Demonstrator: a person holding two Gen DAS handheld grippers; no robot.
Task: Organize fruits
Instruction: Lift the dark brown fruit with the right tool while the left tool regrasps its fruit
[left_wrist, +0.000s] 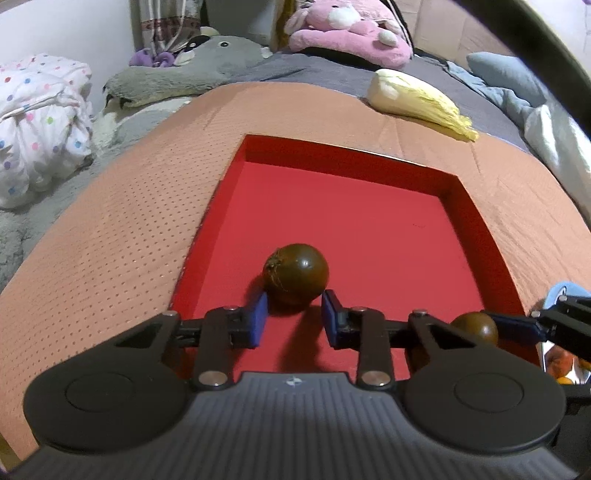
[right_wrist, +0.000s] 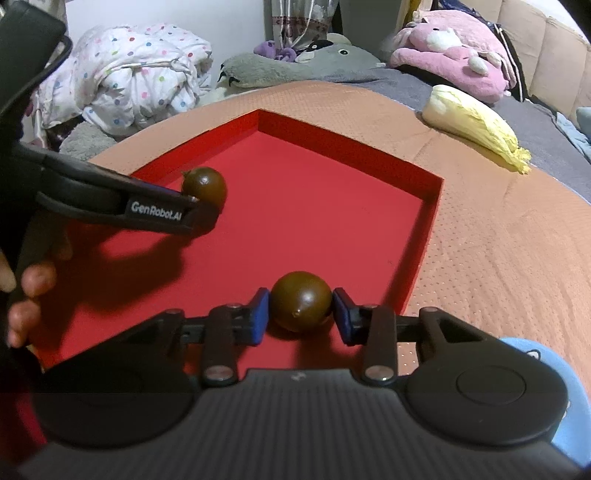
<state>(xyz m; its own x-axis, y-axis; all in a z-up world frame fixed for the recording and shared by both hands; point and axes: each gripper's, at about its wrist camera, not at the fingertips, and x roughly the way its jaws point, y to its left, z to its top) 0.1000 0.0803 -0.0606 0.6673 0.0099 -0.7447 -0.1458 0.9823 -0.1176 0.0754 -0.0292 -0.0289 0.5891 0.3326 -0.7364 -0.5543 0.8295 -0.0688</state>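
Two dark brown round fruits lie on the floor of the red tray (left_wrist: 458, 206), which rests on a peach dotted cover over the bed. The left claw (left_wrist: 294, 314) is closed narrow on the left fruit (left_wrist: 295, 275), its blue pads touching both sides. The right claw (right_wrist: 301, 312) likewise pinches the right fruit (right_wrist: 301, 301) near the tray's right wall; a pale cabbage (right_wrist: 476, 127) lies well apart beyond the tray.

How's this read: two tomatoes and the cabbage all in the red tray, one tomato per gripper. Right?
No: the cabbage lies outside the red tray, on the orange mat, per the right wrist view. One tomato at the left gripper, the other tomato at the right gripper, both in the tray.
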